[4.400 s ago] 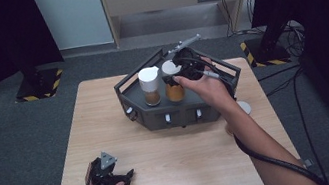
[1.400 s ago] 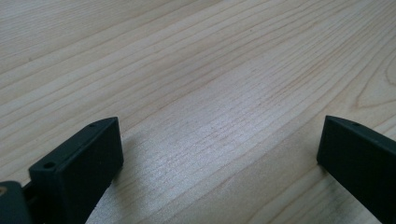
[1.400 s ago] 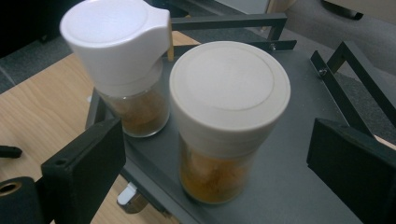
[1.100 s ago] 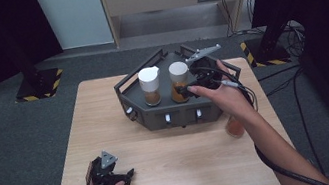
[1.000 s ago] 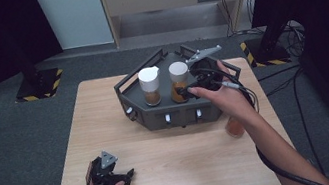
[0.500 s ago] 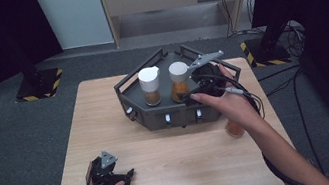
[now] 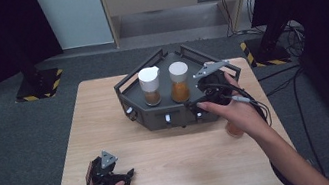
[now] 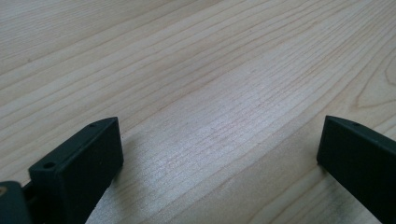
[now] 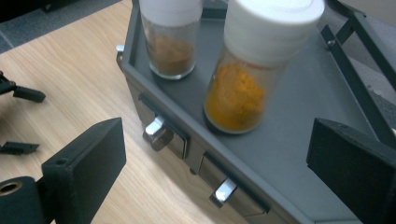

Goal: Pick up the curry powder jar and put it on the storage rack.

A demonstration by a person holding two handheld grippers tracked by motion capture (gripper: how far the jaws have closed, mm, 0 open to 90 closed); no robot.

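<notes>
Two white-capped spice jars stand upright on the grey rack (image 7: pixel 156 116): yellow-powder jar (image 9: pixel 254 70) at 3 o'clock of brown-powder jar (image 9: pixel 172 35). Right gripper (image 7: pixel 205 93), jaws wide and empty, hovers at the rack's 4 o'clock edge. Left gripper (image 7: pixel 116 177), jaws wide, rests on the bench (image 7: pixel 190 169) at 7 o'clock.

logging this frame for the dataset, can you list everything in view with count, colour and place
spice jars: 2, clear glass with white lids; one with brown powder, one with orange powder, standing side by side on the rack
rack: 1, dark grey, with small front drawers and metal knobs, at the far middle of the table
orange-brown item: 1, on the table by the right hand, mostly hidden, cannot tell what it is
table: 1, light wood
left gripper: 1, black, jaws open, low over the near left of the table
right gripper: 1, black, jaws open, empty, at the rack's right front
</notes>
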